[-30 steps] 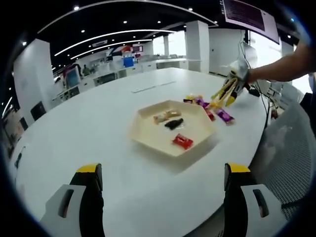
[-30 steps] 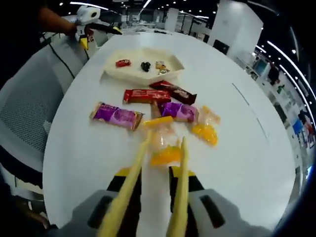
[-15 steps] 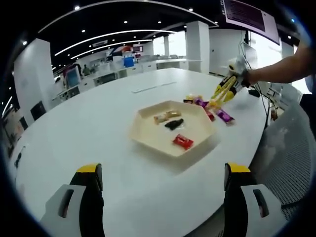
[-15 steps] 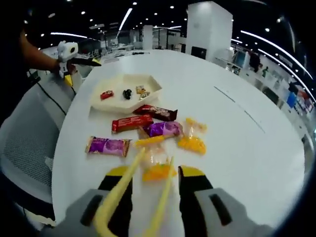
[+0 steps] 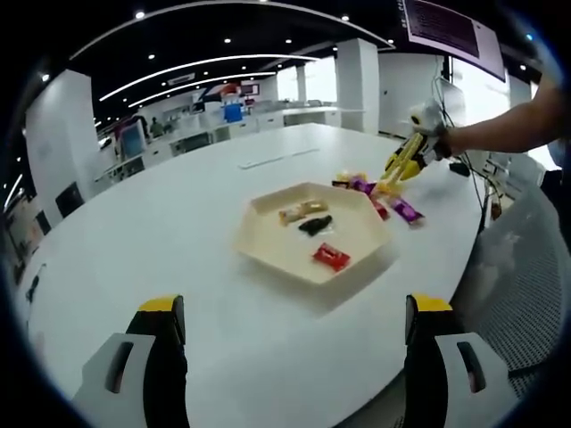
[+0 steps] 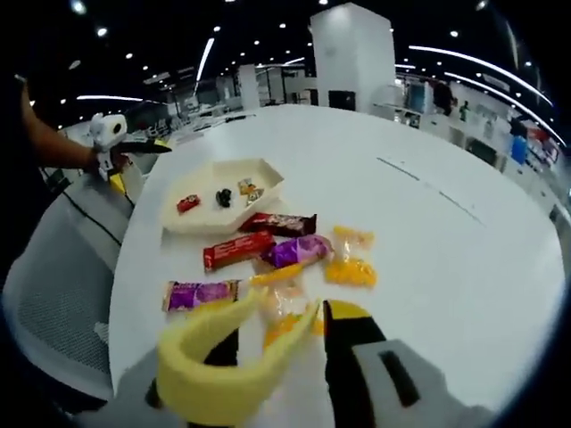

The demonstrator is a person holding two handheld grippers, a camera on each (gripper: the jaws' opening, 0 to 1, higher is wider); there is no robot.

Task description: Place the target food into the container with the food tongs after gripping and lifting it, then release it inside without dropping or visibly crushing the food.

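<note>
A person works two handheld grippers over a large white table (image 5: 178, 259). In the left gripper view, the left gripper (image 5: 290, 357) hovers over the table's near edge with its black, yellow-tipped jaws spread wide and nothing between them. Ahead of it a cream hexagonal tray (image 5: 268, 245) sits toward the table's right side, carrying a red wrapped sweet (image 5: 330, 257), a dark piece (image 5: 314, 224) and tan wrapped pieces (image 5: 301, 210). Beyond the tray, near the table's far right edge, the right gripper (image 5: 403, 165) reaches in at the end of a forearm (image 5: 500, 129), its yellow food tongs (image 5: 399, 167) angled down to a cluster of packets.

In the right gripper view, the yellow tongs (image 6: 234, 352) rise from between the right gripper's (image 6: 285, 357) jaws, which press on the tong arms; the arms curve toward each other around an orange-filled clear packet (image 6: 284, 314), though contact cannot be made out. The packet is still outside the tray (image 6: 201, 220), among a purple bar (image 6: 198, 293), a red bar (image 6: 237, 251), a dark brown bar (image 6: 278, 221), a second purple packet (image 6: 297, 251) and another orange-filled packet (image 6: 350, 266). The left gripper (image 6: 114, 147) shows beyond the tray at the table's edge (image 6: 129, 259).
</note>
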